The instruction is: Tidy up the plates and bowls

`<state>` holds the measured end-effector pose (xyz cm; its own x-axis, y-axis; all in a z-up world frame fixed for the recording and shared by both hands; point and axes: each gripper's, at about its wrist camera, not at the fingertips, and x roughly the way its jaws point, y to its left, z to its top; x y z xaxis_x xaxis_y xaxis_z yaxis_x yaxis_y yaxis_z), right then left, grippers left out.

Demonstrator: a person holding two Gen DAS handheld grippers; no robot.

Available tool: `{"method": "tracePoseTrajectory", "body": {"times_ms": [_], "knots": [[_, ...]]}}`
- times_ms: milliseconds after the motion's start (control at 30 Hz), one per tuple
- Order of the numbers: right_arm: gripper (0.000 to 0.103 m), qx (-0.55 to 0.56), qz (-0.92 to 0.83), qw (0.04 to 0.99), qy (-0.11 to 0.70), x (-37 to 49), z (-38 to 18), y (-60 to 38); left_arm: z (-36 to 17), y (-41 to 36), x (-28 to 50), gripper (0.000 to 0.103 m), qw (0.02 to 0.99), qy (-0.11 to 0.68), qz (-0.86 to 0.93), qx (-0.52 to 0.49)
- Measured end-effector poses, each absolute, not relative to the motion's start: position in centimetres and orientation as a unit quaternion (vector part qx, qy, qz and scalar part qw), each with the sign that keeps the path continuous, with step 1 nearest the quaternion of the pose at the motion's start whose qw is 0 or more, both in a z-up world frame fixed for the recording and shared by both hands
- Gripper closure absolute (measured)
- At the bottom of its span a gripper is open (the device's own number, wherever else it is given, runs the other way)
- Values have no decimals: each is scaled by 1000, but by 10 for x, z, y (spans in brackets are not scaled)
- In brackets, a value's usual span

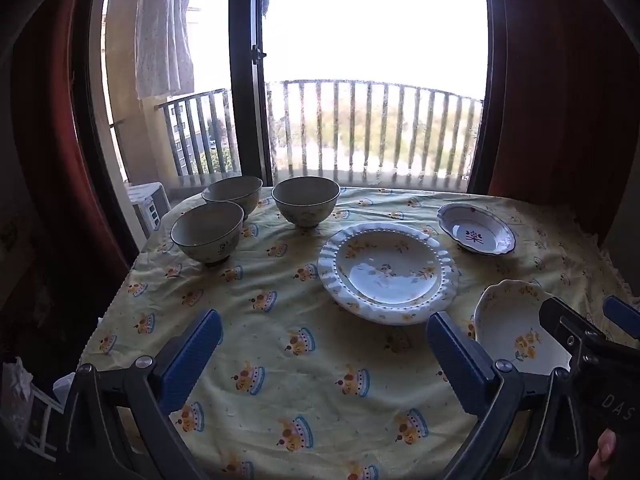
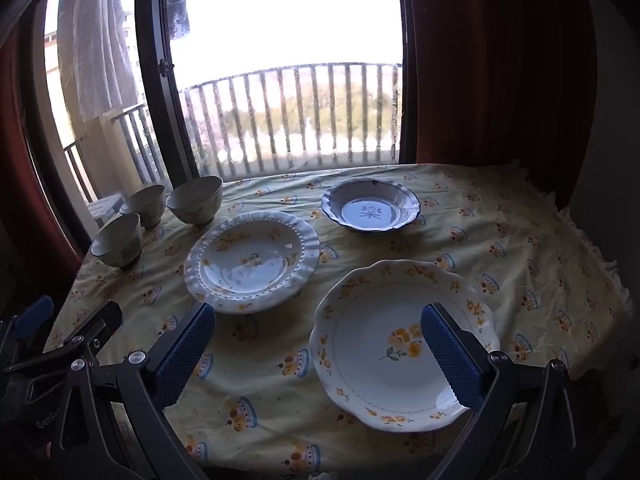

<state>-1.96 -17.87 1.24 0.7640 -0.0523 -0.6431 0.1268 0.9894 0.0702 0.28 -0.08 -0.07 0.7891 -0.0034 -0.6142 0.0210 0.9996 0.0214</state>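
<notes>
Three grey-rimmed bowls (image 1: 208, 232) (image 1: 233, 194) (image 1: 306, 200) stand at the table's far left. A ribbed white plate (image 1: 388, 272) (image 2: 252, 260) with yellow flowers lies in the middle. A blue-rimmed dish (image 1: 476, 229) (image 2: 371, 204) sits behind it to the right. A scalloped plate with yellow flowers (image 2: 400, 344) (image 1: 516, 328) lies nearest, on the right. My left gripper (image 1: 324, 324) hangs open over bare cloth, short of the ribbed plate. My right gripper (image 2: 318, 316) is open, its right finger (image 2: 452, 356) above the scalloped plate; nothing is between the pads.
A yellow patterned tablecloth (image 1: 280, 320) covers the round table. Behind it is a glass balcony door (image 1: 248, 80) with railings, red curtains (image 2: 480, 60) at both sides. The right gripper's frame (image 1: 580, 344) shows at the left view's right edge.
</notes>
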Motion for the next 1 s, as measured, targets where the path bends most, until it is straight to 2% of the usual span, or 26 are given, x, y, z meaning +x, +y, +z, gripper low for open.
{"method": "tracePoseTrajectory", "body": {"times_ms": [1000], "knots": [[0,35,-49,936,347,-14,10,-177,2,-6,4,2,948,318,-8,0]]}}
